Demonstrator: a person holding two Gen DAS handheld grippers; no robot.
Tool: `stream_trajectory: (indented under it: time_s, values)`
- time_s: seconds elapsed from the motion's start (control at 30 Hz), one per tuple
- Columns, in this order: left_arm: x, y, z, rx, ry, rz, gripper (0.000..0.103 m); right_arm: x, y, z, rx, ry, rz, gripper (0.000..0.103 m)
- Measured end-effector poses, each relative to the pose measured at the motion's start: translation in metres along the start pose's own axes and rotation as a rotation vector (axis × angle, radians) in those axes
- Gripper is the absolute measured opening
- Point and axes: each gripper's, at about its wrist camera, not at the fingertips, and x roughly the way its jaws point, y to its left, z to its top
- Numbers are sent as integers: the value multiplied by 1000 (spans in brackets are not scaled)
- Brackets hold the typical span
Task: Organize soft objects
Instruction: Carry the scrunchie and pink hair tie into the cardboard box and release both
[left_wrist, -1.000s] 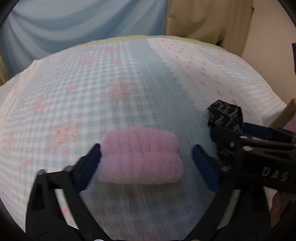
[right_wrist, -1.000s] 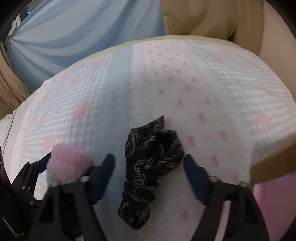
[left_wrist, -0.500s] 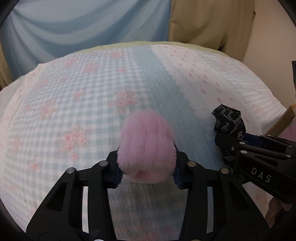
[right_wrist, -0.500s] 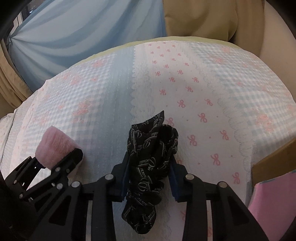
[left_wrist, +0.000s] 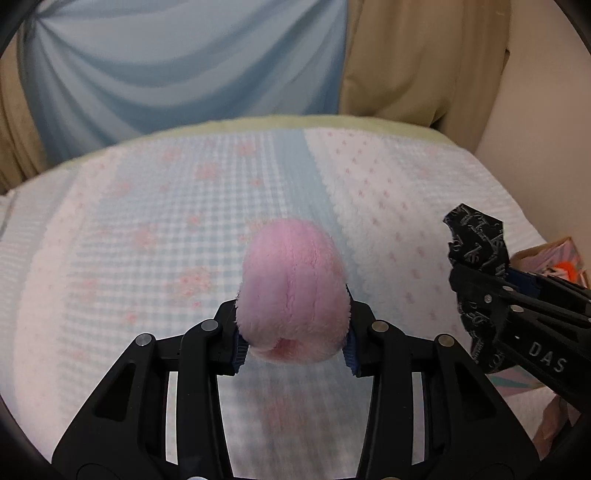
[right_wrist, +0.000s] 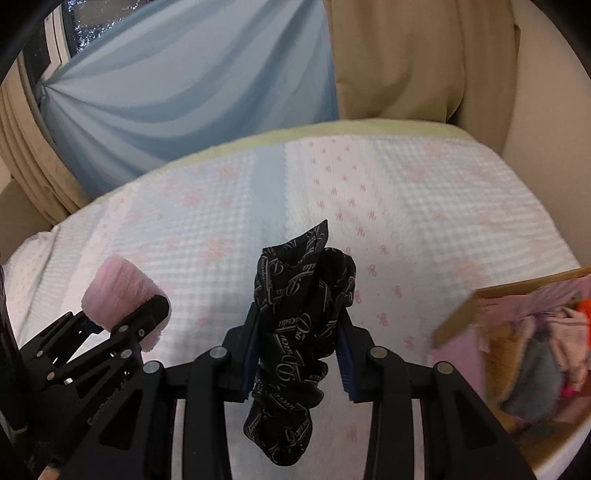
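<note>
Two soft things picked up, neither put away yet. Left gripper (left_wrist: 293, 345) clamped on a pink fluffy roll (left_wrist: 291, 291), jaws pressing both its sides, held clear above the bed (left_wrist: 147, 229). Right gripper (right_wrist: 297, 360) clamped on a black printed cloth (right_wrist: 299, 325), bunched between the jaws, its tail hanging free over the bed. Both side by side, the pink roll left of the cloth. Beside the bed, at its right edge, an open box (right_wrist: 458, 314) already holding a jumble of soft items, pink, grey and orange; likely the destination, though not certain. Left to do, by this reading: carry both across to the box, open the jaws, drop each in. Nothing else seen lying on the bed.
</note>
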Motion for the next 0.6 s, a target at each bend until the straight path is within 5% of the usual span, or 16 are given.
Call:
stream_trajectory:
  time_s: [0.6]
  values:
    - [-274, -57, 43, -120, -53, 86, 37, -268, -2, 16, -104, -29, 112, 33]
